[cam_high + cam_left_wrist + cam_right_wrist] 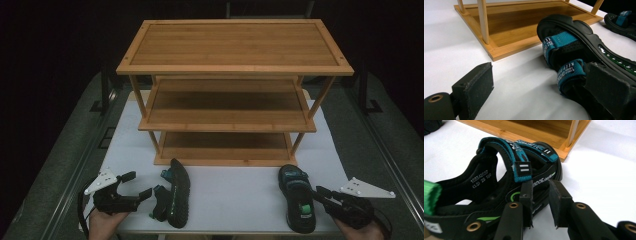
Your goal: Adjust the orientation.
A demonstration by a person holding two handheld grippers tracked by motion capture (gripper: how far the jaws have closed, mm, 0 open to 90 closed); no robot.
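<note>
nearby, left sandal [176, 192] tipped on its side at the table's [240, 192] front edge, left gripper [134, 186] wide open beside it, one pad touching its heel, right sandal [298, 197] flat, sole down, right gripper [320, 192] slightly open at its side rim, wooden rack [234, 70] behind

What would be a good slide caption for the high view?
Two hand-held grippers beside a pair of black sandals before an empty three-tier bamboo rack.

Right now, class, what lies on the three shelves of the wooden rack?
All three shelves of the wooden rack look bare. The rear parts of the middle and bottom shelves are hidden by the shelves above them. Both sandals lie on the table in front.
</note>
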